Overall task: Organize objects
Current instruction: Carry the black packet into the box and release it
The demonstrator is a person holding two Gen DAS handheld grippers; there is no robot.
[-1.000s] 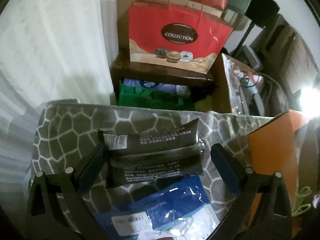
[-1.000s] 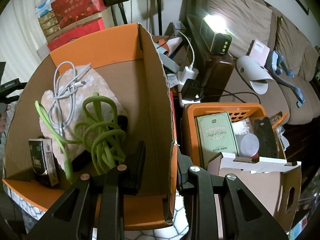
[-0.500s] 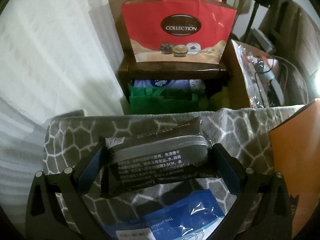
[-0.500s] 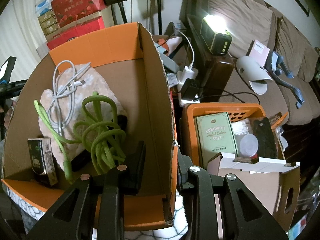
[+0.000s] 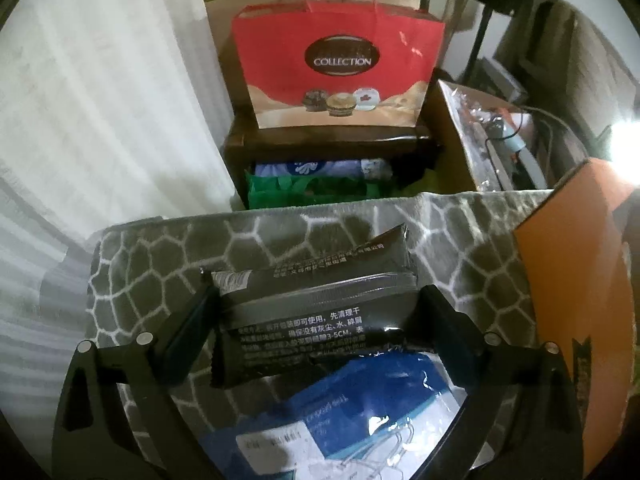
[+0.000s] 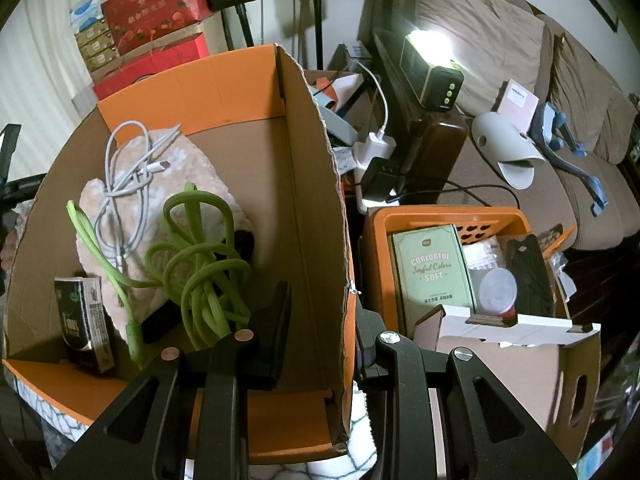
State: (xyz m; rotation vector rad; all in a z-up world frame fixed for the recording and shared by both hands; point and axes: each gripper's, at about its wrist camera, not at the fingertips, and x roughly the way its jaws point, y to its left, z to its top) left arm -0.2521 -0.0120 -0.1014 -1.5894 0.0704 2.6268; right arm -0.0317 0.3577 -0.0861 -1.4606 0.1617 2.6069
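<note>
In the left wrist view my left gripper (image 5: 316, 320) is shut on a black foil packet (image 5: 312, 312) with white print, held just above the grey honeycomb-patterned cloth (image 5: 160, 264). A blue plastic-wrapped package (image 5: 360, 412) lies below it. In the right wrist view my right gripper (image 6: 324, 320) is shut on the right wall of the orange cardboard box (image 6: 320, 208), one finger inside and one outside. The box holds a green cable (image 6: 200, 264), a white cable (image 6: 128, 160), a pale fluffy cloth (image 6: 160, 168) and a small black carton (image 6: 84, 324).
The orange box edge (image 5: 572, 280) stands right of the left gripper. A red gift bag (image 5: 340, 64) on a dark wooden stool is behind the cloth. An orange basket (image 6: 448, 216) with a green booklet and a sofa (image 6: 520, 80) lie to the right.
The left gripper has closed on the black packet and lifted it slightly off the cloth, tilting it. The right gripper has not moved.
</note>
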